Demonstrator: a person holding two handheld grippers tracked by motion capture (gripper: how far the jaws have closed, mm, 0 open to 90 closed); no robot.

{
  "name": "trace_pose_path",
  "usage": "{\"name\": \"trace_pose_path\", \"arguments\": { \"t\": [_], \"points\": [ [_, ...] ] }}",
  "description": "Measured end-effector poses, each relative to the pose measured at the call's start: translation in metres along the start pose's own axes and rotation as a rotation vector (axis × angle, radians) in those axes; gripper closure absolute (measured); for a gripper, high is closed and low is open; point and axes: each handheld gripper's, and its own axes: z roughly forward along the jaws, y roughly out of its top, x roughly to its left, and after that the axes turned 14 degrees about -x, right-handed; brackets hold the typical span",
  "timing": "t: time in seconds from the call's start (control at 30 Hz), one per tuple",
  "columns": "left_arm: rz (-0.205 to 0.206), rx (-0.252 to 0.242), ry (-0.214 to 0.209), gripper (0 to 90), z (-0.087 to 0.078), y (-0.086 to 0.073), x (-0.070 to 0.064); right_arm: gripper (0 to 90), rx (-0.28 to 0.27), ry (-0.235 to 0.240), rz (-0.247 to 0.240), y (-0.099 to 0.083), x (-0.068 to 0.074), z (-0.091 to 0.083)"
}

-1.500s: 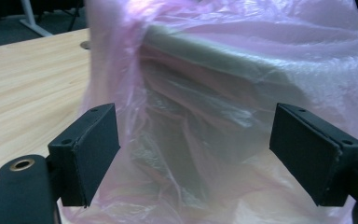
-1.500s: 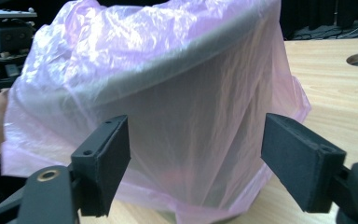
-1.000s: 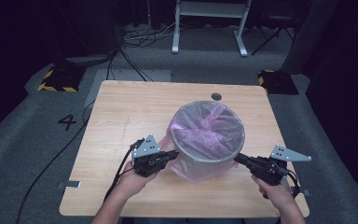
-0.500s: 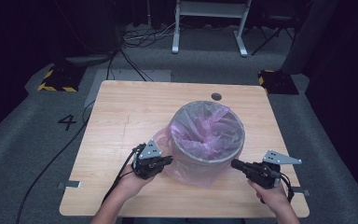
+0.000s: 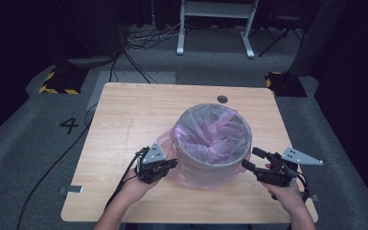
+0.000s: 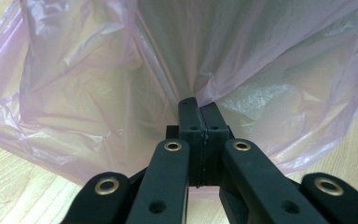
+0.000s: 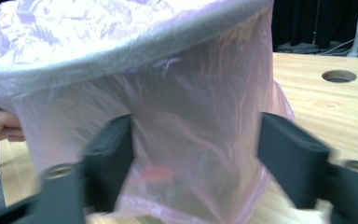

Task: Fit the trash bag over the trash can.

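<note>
Pinching a fold of the pink bag (image 5: 206, 175) with our left gripper (image 5: 168, 165), we are holding the thin plastic at the near-left side of the bin (image 5: 215, 139). In the left gripper view the two black jaws are pressing flat against each other, and the film of the pink bag (image 6: 121, 84) is gathering into creases that run to the point where they meet. We are keeping our left hand (image 5: 136, 184) low on the table (image 5: 139, 110), just beside the bin's wall.

We are holding our right gripper (image 5: 252, 159) at the near-right side of the bin, with its jaws standing wide apart and gripping nothing. In the right gripper view they are framing the bagged wall of the bin (image 7: 135, 51), one on either side, and the draped pink bag (image 7: 191, 140) is hanging between them; we cannot tell whether either jaw is touching the plastic, since this view is blurred.

The bin is standing upright near the middle of the wooden table, a little toward its near edge. The bag is lining it, folding over the rim and spreading loosely down the outside onto the tabletop. A round cable hole (image 5: 222, 99) is lying beyond the bin, well apart from it.
</note>
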Motion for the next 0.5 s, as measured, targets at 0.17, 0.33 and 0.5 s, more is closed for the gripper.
{"name": "trace_pose_path", "arguments": {
  "t": [0.17, 0.33, 0.5],
  "points": [
    [0.009, 0.012, 0.001, 90.0, 0.003, -0.002, 0.001, 90.0, 0.026, 0.053, -0.014, -0.001, 0.006, 0.003],
    [-0.005, 0.064, 0.020, 90.0, 0.006, -0.009, 0.005, 90.0, 0.099, 0.040, 0.018, -0.015, 0.002, 0.005],
    [-0.014, 0.129, 0.046, 90.0, 0.011, -0.022, 0.014, 90.0, 0.137, 0.019, 0.051, -0.030, -0.004, 0.006]
  ]
}}
